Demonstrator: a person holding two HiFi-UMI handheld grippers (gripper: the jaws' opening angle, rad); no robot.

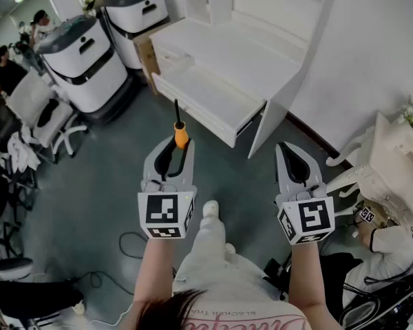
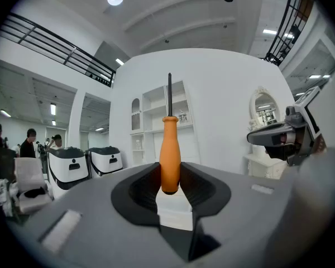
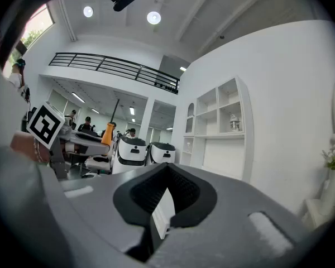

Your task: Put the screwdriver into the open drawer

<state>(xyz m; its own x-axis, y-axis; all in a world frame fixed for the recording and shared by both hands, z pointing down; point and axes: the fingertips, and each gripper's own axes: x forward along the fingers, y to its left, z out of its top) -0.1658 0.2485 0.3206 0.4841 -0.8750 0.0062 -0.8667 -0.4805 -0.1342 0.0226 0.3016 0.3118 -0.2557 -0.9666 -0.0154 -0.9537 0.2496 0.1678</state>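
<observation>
My left gripper (image 1: 180,144) is shut on the orange handle of a screwdriver (image 1: 180,133), whose dark shaft points ahead toward the open white drawer (image 1: 208,102) of a white desk. In the left gripper view the screwdriver (image 2: 170,159) stands upright between the jaws, which clamp its lower handle. My right gripper (image 1: 287,150) hovers level at the right, jaws closed together with nothing between them. In the right gripper view the jaws (image 3: 166,178) meet, and the left gripper with the screwdriver (image 3: 107,133) shows at far left.
The white desk with shelves (image 1: 261,40) stands against the wall ahead. Two white and black machines (image 1: 82,60) stand at the left, beside chairs (image 1: 45,115) and people. A white ornate table (image 1: 392,163) and a seated person (image 1: 392,260) are at the right. Cables lie on the grey floor (image 1: 110,205).
</observation>
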